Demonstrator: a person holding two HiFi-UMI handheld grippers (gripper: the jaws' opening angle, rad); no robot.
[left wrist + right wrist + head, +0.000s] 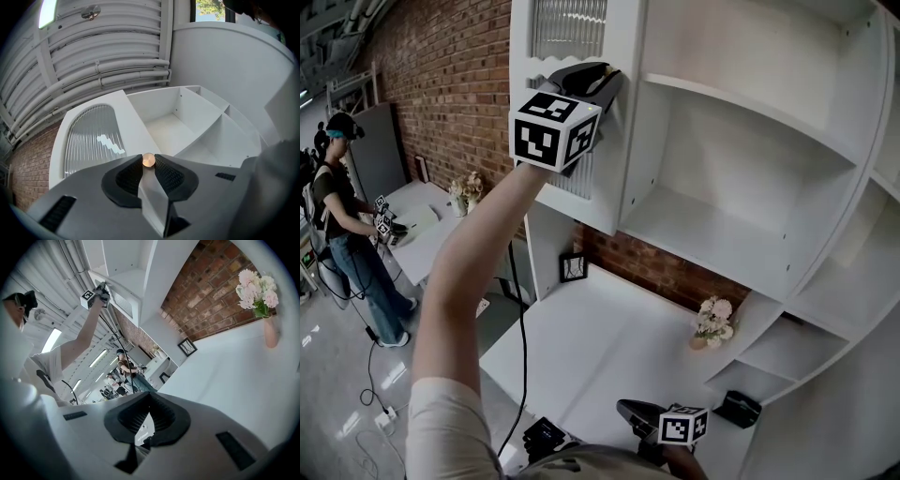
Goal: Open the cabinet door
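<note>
The white cabinet door with a ribbed glass pane stands swung out from the cabinet, and the bare shelves behind it show. My left gripper is raised to the door's free edge. It is shut on the small copper knob, which sits pinched between the tips of the two pads. The same arm and gripper appear at the upper left of the right gripper view. My right gripper hangs low over the white desk, shut with nothing in it.
A vase of pale flowers stands on the desk by the brick wall, with a small framed picture further left. A black object lies on a low shelf. A person stands at another table far left. A black cable hangs from my left arm.
</note>
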